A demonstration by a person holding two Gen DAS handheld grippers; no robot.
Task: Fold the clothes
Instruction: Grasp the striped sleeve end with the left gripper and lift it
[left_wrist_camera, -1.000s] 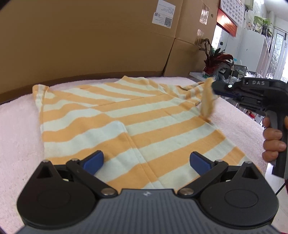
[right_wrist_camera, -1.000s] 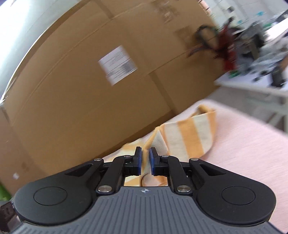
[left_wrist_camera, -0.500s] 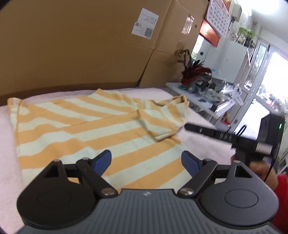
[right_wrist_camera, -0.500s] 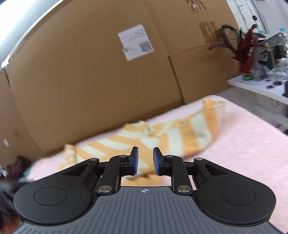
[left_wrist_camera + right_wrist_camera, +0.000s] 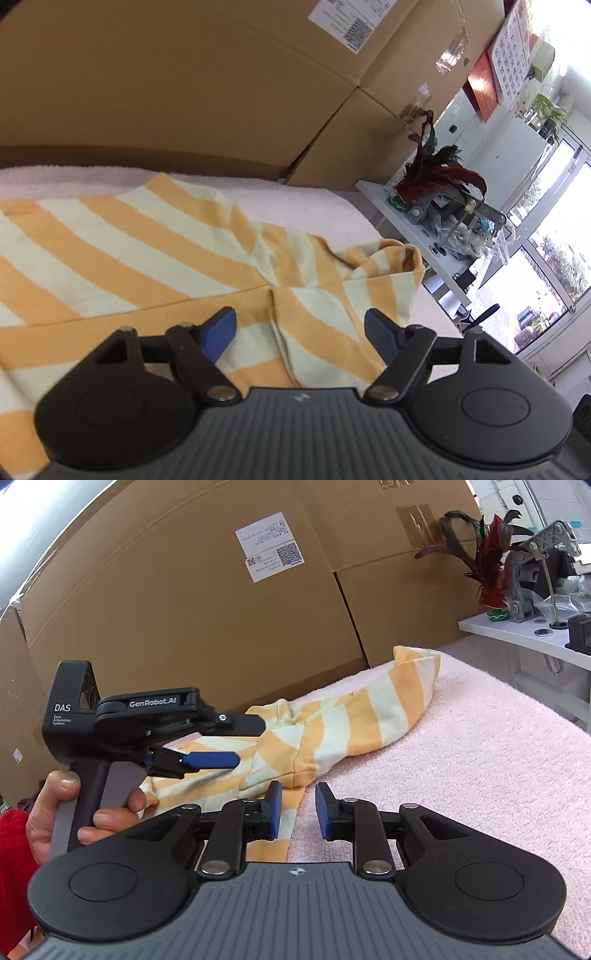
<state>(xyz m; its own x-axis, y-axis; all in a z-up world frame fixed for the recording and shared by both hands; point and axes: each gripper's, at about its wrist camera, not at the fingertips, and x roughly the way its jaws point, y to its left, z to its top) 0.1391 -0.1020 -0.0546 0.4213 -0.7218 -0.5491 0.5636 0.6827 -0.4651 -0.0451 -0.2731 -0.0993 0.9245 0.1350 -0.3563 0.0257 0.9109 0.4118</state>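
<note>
Shirt [image 5: 140, 266], orange-striped, lies partly folded on the pink-towelled tabletop [image 5: 480, 760]. Left hand-held gripper [image 5: 300, 325] hovers spread over its folded sleeve; right hand-held gripper [image 5: 297, 810] is slightly parted, empty. Catching both layers could undo the fold.

Cardboard boxes [image 5: 207, 627] wall off the far edge of the counter [image 5: 480, 746], so nothing passes behind the striped shirt [image 5: 129, 258]. To the right of the shirt, bare pink towel runs open to the counter's right edge, and the right hand-held gripper [image 5: 297, 810] hovers above its near part with jaws parted. The left hand-held gripper [image 5: 299, 326], jaws wide, hangs over the folded sleeve. Beyond the right edge, a white table [image 5: 517, 635] crowded with a plant [image 5: 484, 557] and metal fixtures stands across a gap.
</note>
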